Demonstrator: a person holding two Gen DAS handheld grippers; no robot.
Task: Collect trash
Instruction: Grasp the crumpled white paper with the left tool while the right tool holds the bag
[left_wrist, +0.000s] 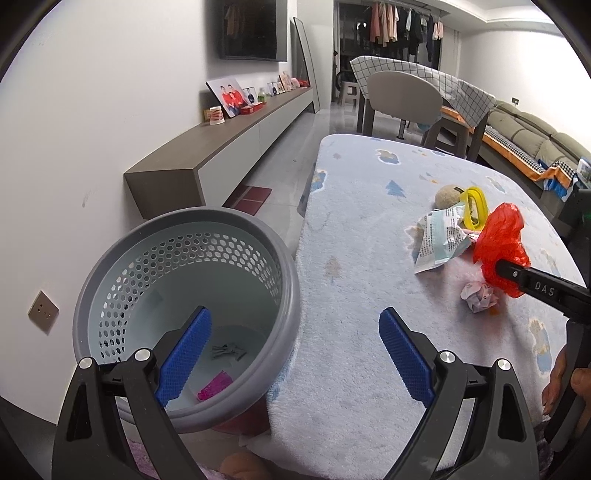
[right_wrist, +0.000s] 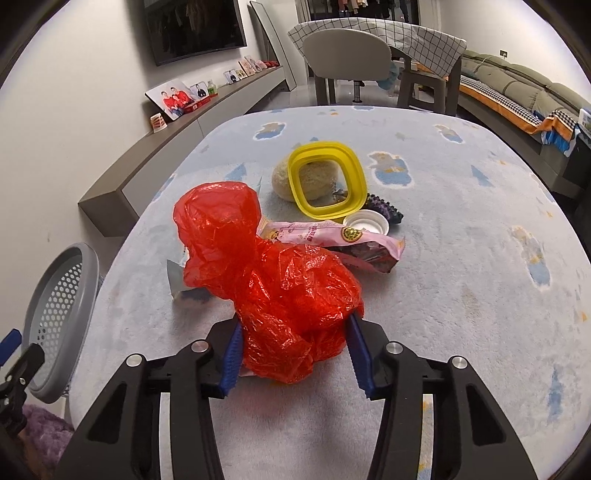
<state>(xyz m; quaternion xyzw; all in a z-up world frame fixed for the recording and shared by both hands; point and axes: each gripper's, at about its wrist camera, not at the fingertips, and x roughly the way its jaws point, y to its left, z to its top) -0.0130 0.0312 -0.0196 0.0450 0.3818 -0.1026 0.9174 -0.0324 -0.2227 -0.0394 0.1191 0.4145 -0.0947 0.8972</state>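
Right gripper (right_wrist: 293, 354): closing around the red plastic bag (right_wrist: 273, 273), blue pads pressing into the crumpled film on both sides; judged to be clamped on it.
Left gripper (left_wrist: 295, 354): jaws standing wide apart, carrying nothing, hovering partly over the wastebasket (left_wrist: 291, 295).
Bag position: sitting directly between and ahead of the right gripper's fingers, bulging up and forward; whether it is resting on the tabletop (right_wrist: 461, 295) or lifting clear cannot be told.
Bag handling: thin, crinkled film, judged very light, soft and slippery; it is collapsing under pressure, so the bite should be taken on a bunched fold, not a single loose layer.
Risk: loose film could be snagging the neighbouring litter or slipping out of the pads during transport.
Other trash, ahead of the right gripper: pink snack wrapper (right_wrist: 343, 240) lying just behind the bag, white cap (right_wrist: 365, 224) beside it, yellow ring (right_wrist: 327, 179) leaning against a beige ball (right_wrist: 282, 181).
Other trash, left-wrist view: printed wrapper (left_wrist: 439, 240) and crumpled paper (left_wrist: 478, 295), both right of and beyond the left gripper.
Wastebasket contents: a pink scrap (left_wrist: 214, 387) and a grey piece (left_wrist: 227, 350) lying on the bottom.
Wastebasket position: standing far left of the right gripper, beside the tabletop edge.
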